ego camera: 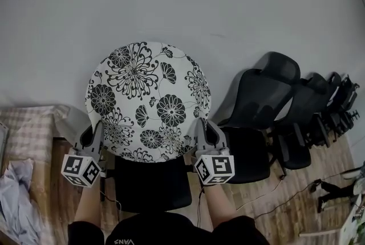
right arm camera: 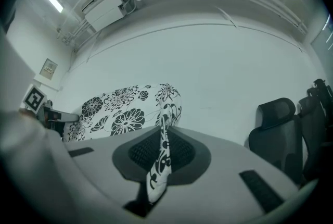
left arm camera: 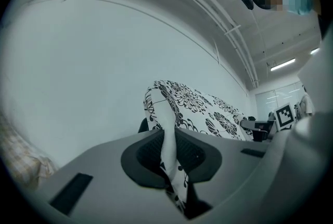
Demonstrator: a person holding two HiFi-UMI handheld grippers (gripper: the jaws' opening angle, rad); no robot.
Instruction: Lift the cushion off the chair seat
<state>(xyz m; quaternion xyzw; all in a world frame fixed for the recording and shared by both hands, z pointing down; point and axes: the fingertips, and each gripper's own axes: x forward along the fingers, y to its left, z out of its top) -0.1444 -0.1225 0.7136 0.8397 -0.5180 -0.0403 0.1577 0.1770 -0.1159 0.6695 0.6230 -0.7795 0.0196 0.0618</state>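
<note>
Find round floral cushion (ego camera: 147, 98) clear of chair seat (ego camera: 153, 187), held upright above the seat's far edge, patterned face toward head view. Read left tool (ego camera: 94, 144) clamped on the cushion's lower left rim, fabric pinched between its pads. Read right tool (ego camera: 204, 137) clamped likewise on the lower right rim. Log both tools pointing roughly level toward pale wall (ego camera: 228, 4). Note row of black chairs (ego camera: 274, 96) right of the seat, checked cloth (ego camera: 28, 130) left, wood floor (ego camera: 268, 204) beneath.

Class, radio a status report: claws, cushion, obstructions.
Left claw shut on cushion edge. Right claw shut on opposite edge. Cushion held up over black chair. Nothing in the way.
</note>
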